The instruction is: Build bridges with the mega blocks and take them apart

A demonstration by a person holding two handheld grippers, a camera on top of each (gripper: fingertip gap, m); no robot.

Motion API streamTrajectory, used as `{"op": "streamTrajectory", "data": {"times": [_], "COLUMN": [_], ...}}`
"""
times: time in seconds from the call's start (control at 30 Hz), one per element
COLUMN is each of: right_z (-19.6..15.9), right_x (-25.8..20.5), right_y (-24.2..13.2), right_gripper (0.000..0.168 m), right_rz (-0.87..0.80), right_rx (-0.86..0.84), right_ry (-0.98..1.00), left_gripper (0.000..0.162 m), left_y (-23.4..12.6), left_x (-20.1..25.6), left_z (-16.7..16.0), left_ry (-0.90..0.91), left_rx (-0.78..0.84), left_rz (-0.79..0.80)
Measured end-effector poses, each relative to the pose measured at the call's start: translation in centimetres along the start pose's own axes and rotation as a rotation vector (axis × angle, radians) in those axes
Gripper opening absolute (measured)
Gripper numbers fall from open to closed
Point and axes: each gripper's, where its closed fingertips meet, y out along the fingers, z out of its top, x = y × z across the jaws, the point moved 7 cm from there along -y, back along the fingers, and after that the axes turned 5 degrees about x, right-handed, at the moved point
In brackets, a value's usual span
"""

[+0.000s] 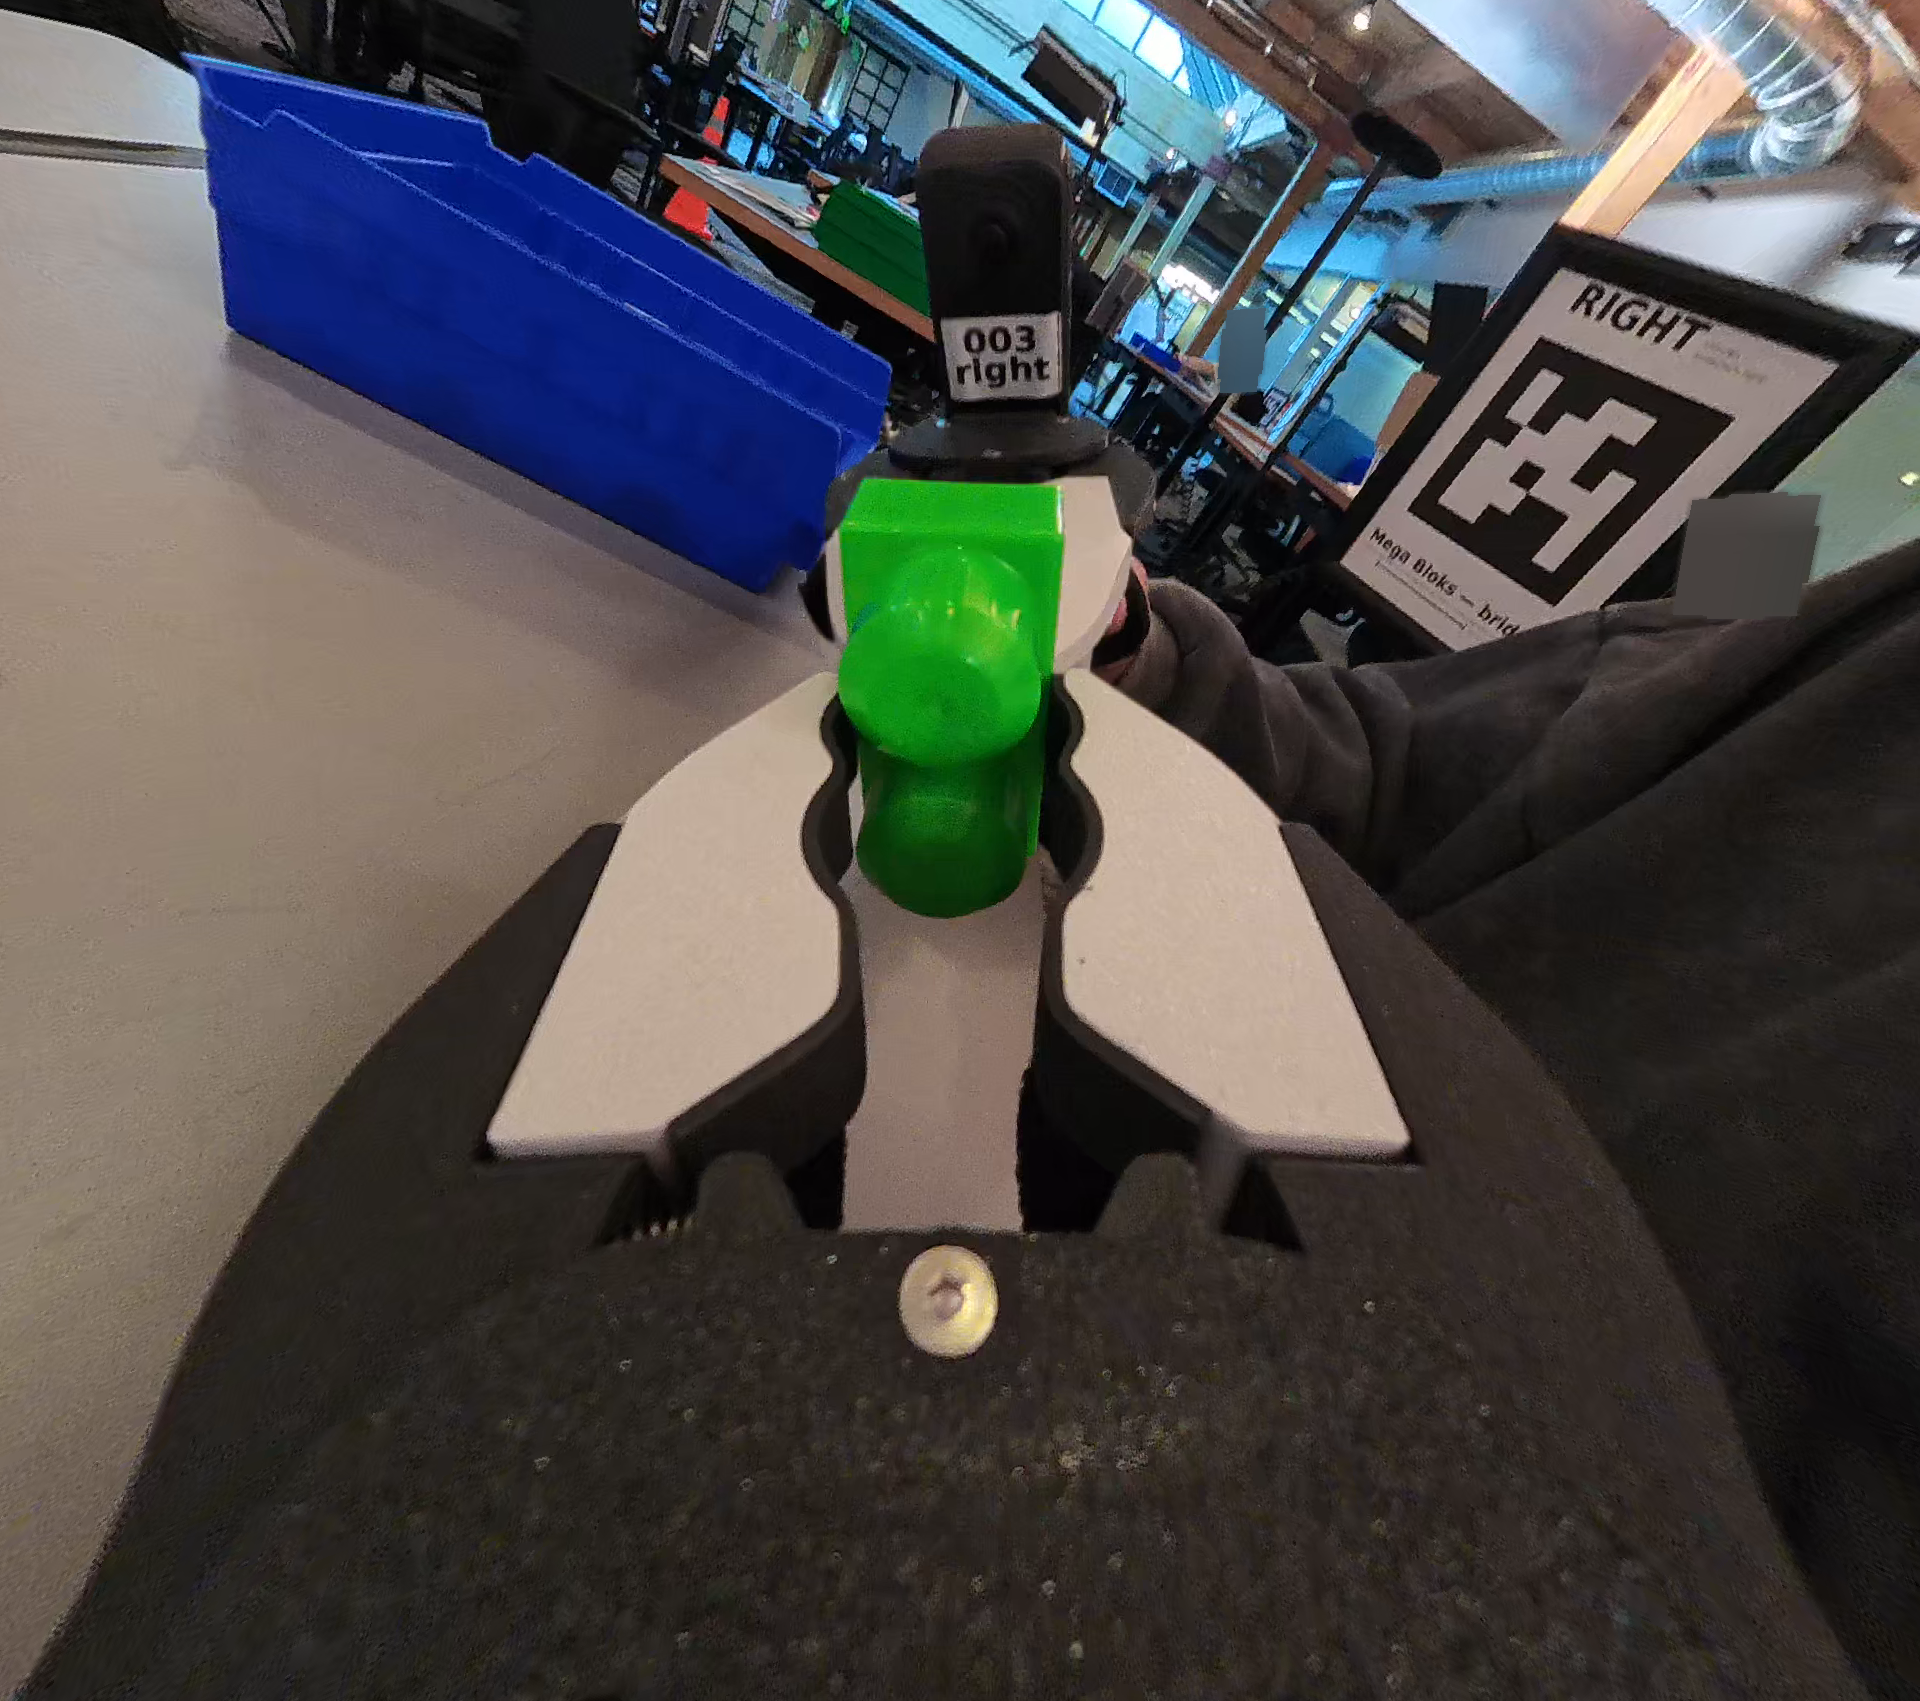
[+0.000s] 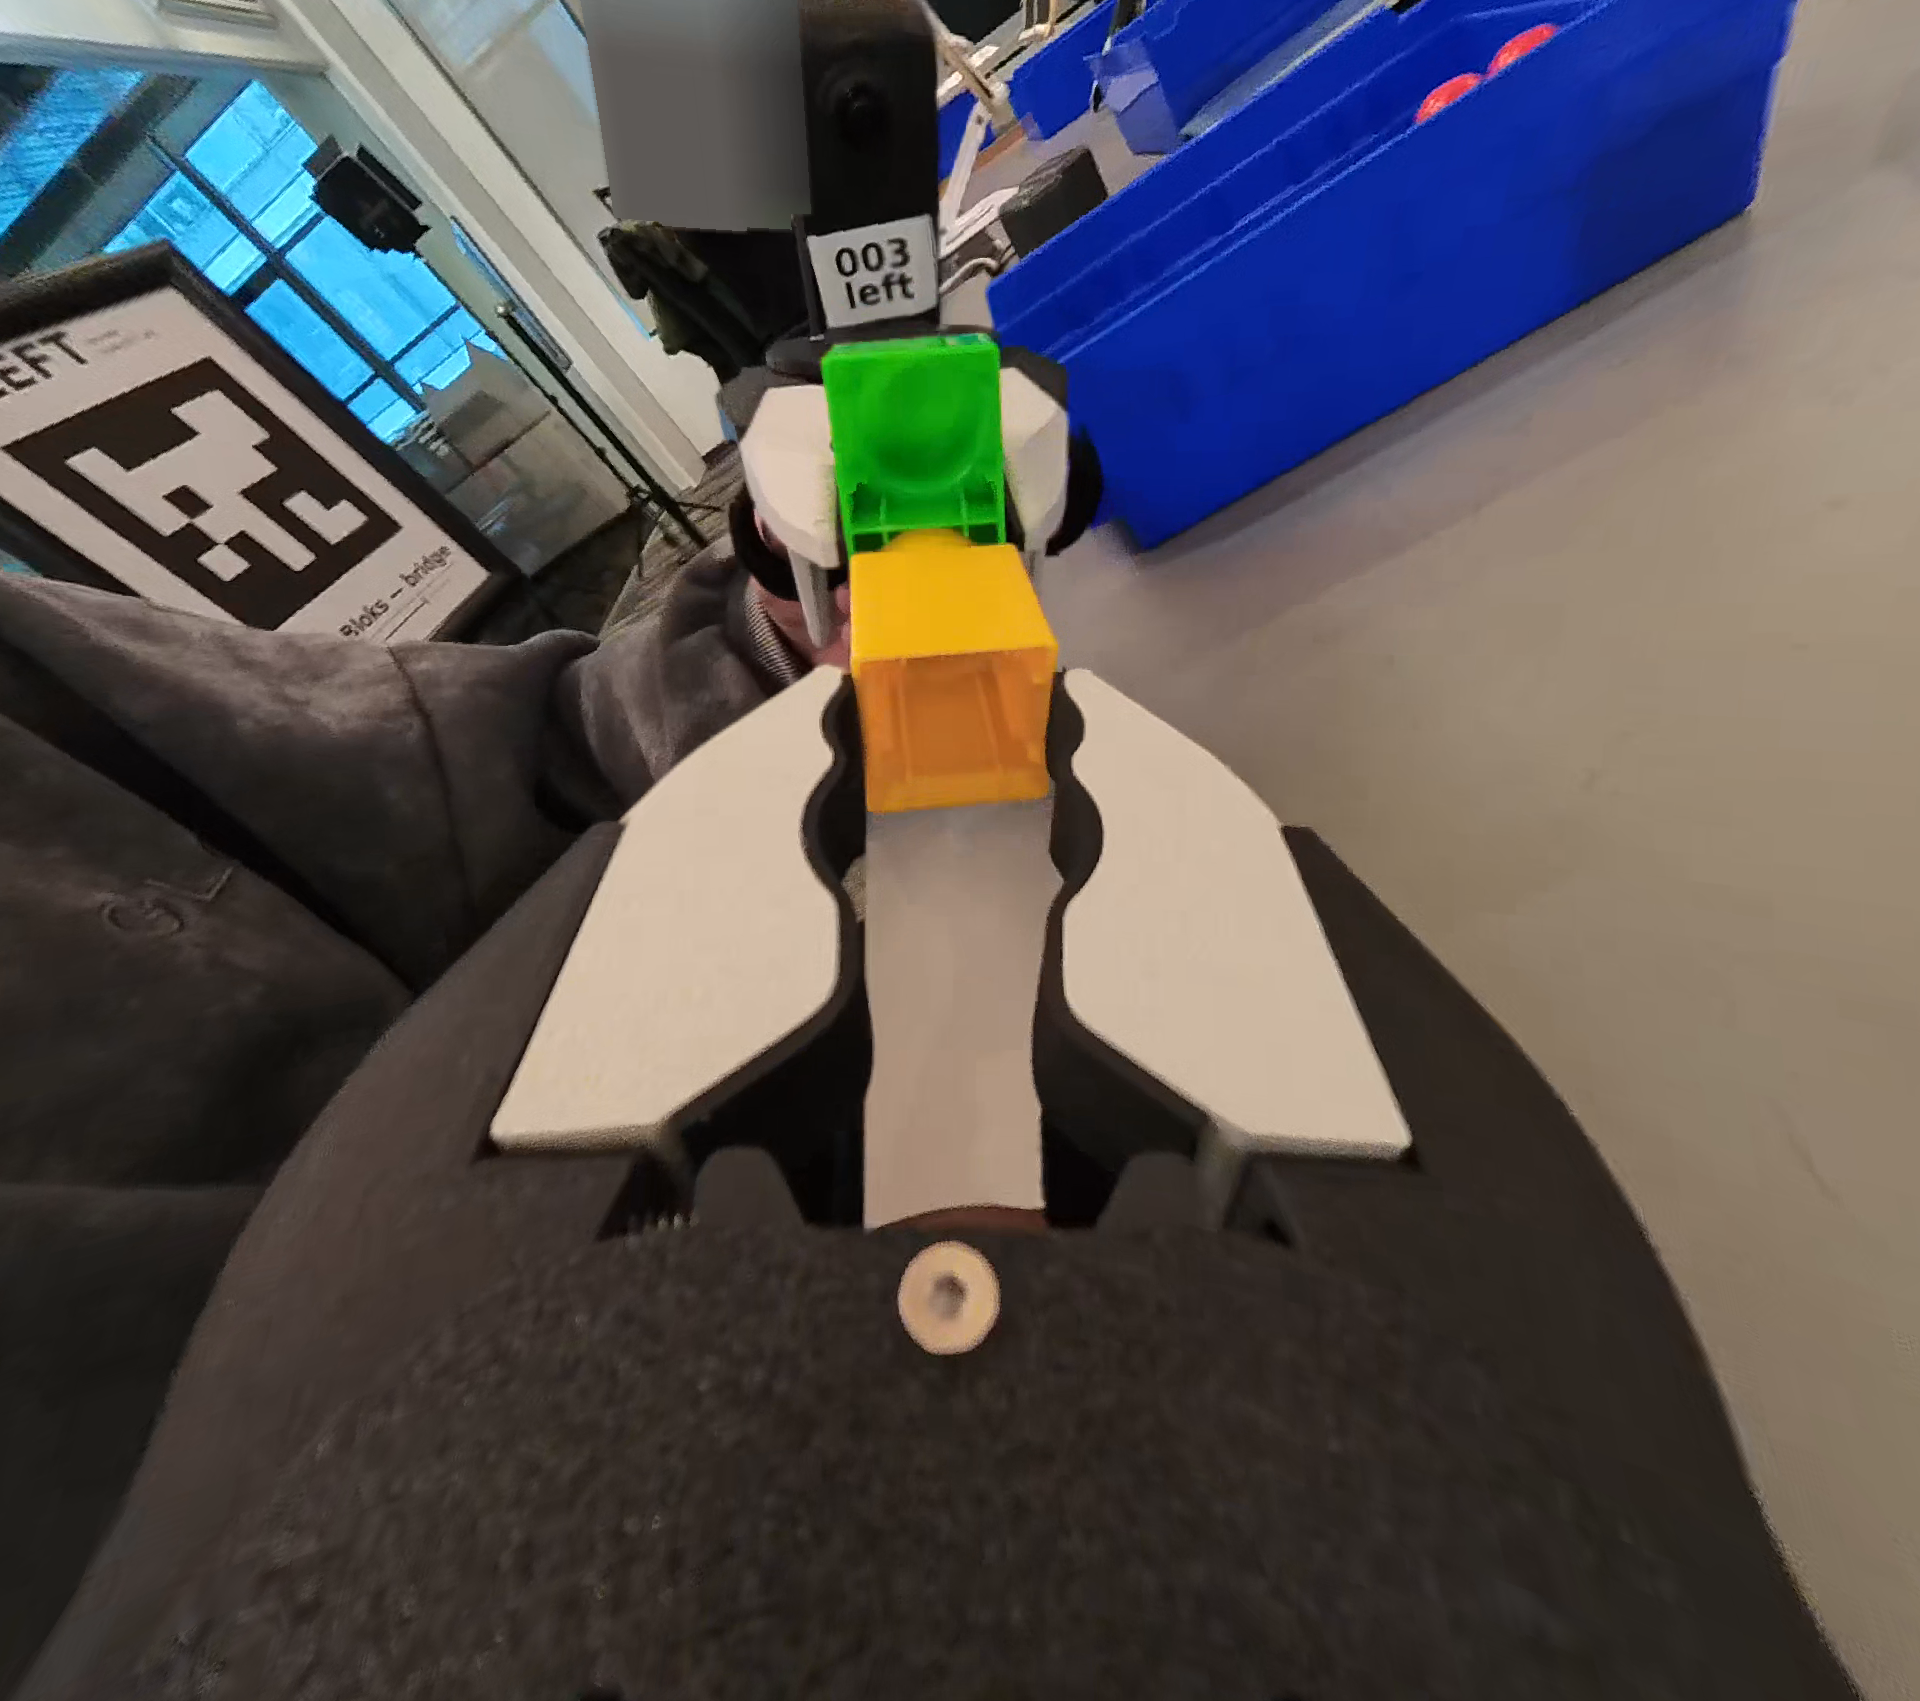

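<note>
Left claw [image 1: 951,778] clamps green block [image 1: 951,716] studs toward its camera; right claw [image 2: 951,747] clamps yellow block [image 2: 951,685], stud away

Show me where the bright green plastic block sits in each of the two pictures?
Left wrist view: bright green plastic block at centre, gripped between this gripper's white fingers.
Right wrist view: same block above centre, farther off, beyond the yellow plastic block.
Shared landmark: the blue plastic bin on the grey table.

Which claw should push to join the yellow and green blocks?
Right, probably. The right claw holds the yellow block stud-first at the green block's open underside, held by the left claw.
</note>
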Motion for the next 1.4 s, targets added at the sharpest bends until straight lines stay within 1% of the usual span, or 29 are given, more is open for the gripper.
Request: {"op": "streamTrajectory", "data": {"times": [0.1,0.13,0.2,0.27,0.37,0.47,0.53,0.6,0.63,0.7,0.83,0.9,1.0,1.17,1.27,1.33,1.4], "right_z": [1.6,2.1,3.4,5.2,7.7,8.6,7.9,6.2,5.3,4.0,2.1,1.8,1.8,2.4,3.9,5.4,6.4], "right_x": [0.6,0.7,0.6,0.3,0.1,0.8,2.5,4.8,5.9,7.6,10.1,10.7,11.0,10.6,8.9,6.9,4.4], "right_y": [-3.5,-4.9,-7.8,-11.3,-17.0,-22.6,-25.5,-27.1,-27.6,-27.5,-26.9,-26.8,-26.4,-26.5,-26.6,-26.0,-23.8], "right_gripper": [0.034,0.034,0.035,0.035,0.035,0.035,0.035,0.035,0.035,0.035,0.035,0.036,0.036,0.040,0.040,0.040,0.040], "right_rz": [-0.020,-0.035,-0.086,-0.183,-0.388,-0.674,-0.886,-1.046,-1.101,-1.128,-1.206,-1.245,-1.243,-1.239,-1.251,-1.241,-1.150], "right_rx": [0.075,0.075,0.079,0.119,0.186,0.234,0.192,0.076,0.024,-0.050,-0.218,-0.260,-0.294,-0.276,-0.221,-0.147,-0.024], "right_ry": [-0.002,-0.013,-0.055,-0.120,-0.201,-0.236,-0.198,-0.108,-0.058,0.006,0.056,0.059,0.049,0.043,-0.004,-0.084,-0.181], "left_gripper": [0.034,0.034,0.034,0.034,0.034,0.034,0.034,0.034,0.034,0.034,0.034,0.034,0.034,0.034,0.034,0.034,0.034], "left_y": [-1.6,-2.3,-3.1,-3.0,-2.0,-0.7,0.1,0.7,0.9,1.2,1.5,1.5,1.4,1.1,0.9,0.9,0.9], "left_x": [-0.4,-0.7,-1.2,-1.6,-1.8,-1.7,-1.4,-1.4,-1.4,-1.5,-1.5,-1.5,-1.5,-1.3,-1.2,-1.2,-1.4], "left_z": [0.9,1.1,1.4,1.2,0.3,-0.7,-1.0,-1.4,-1.5,-1.7,-1.6,-1.7,-1.9,-2.2,-2.1,-2.1,-1.7], "left_ry": [-0.004,-0.019,-0.029,-0.041,-0.044,-0.019,-0.009,0.001,0.007,0.007,-0.008,-0.004,-0.009,-0.003,0.004,0.012,0.023], "left_rx": [0.022,0.036,0.054,0.059,0.006,-0.073,-0.099,-0.126,-0.140,-0.152,-0.152,-0.156,-0.160,-0.172,-0.171,-0.187,-0.220], "left_rz": [0.014,0.009,0.029,0.036,0.047,0.059,0.053,0.054,0.058,0.057,0.044,0.049,0.045,0.056,0.067,0.091,0.133]}}
